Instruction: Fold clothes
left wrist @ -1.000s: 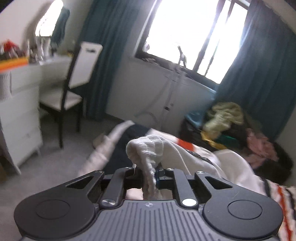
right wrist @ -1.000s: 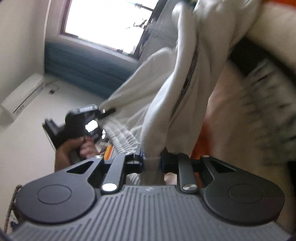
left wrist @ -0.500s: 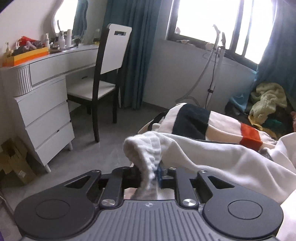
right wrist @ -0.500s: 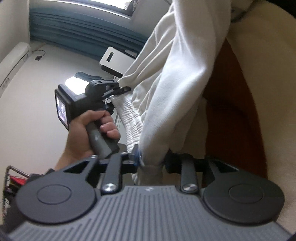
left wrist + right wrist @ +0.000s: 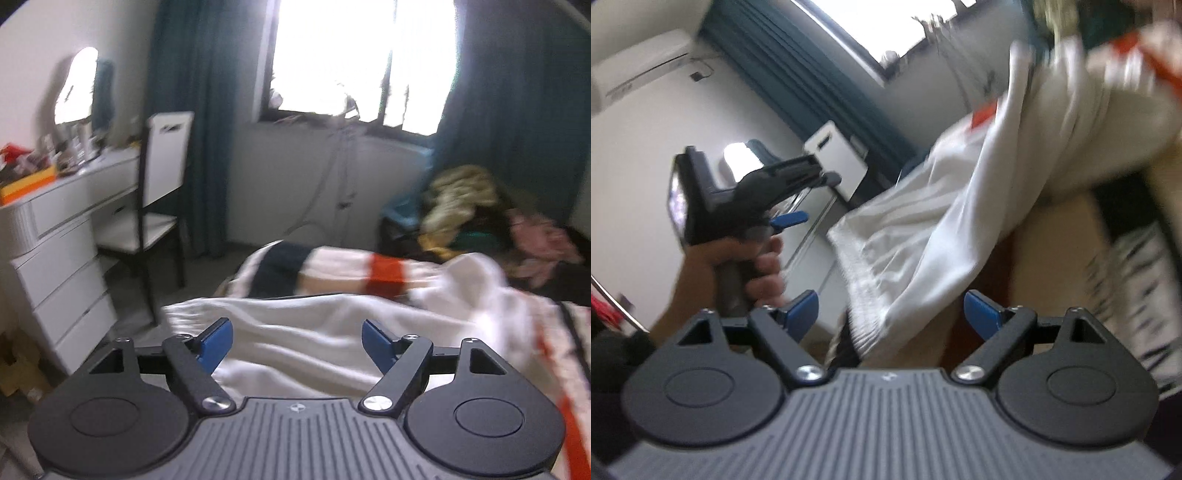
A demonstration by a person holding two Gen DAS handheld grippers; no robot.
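A white garment [image 5: 317, 332] with a ribbed hem lies spread on the striped bed cover [image 5: 332, 266]. My left gripper [image 5: 297, 341] hovers over it, its jaws opening, blue pads apart and clear of the cloth. In the right wrist view the same white garment [image 5: 923, 236] drapes between the jaws of my right gripper [image 5: 890, 314], which are also opening; the pads do not press on it. The left gripper [image 5: 783, 195], held in a hand [image 5: 738, 266], shows at the left of that view.
A white dresser [image 5: 59, 251] and a dark-framed chair [image 5: 159, 206] stand left of the bed. A heap of mixed clothes [image 5: 480, 214] sits at the right under the window [image 5: 362, 62] with teal curtains. Grey floor lies between dresser and bed.
Both grippers went from shut on the white garment's hem to wide apart, letting it go. The garment dropped onto the bed. The right gripper rose and rolled.
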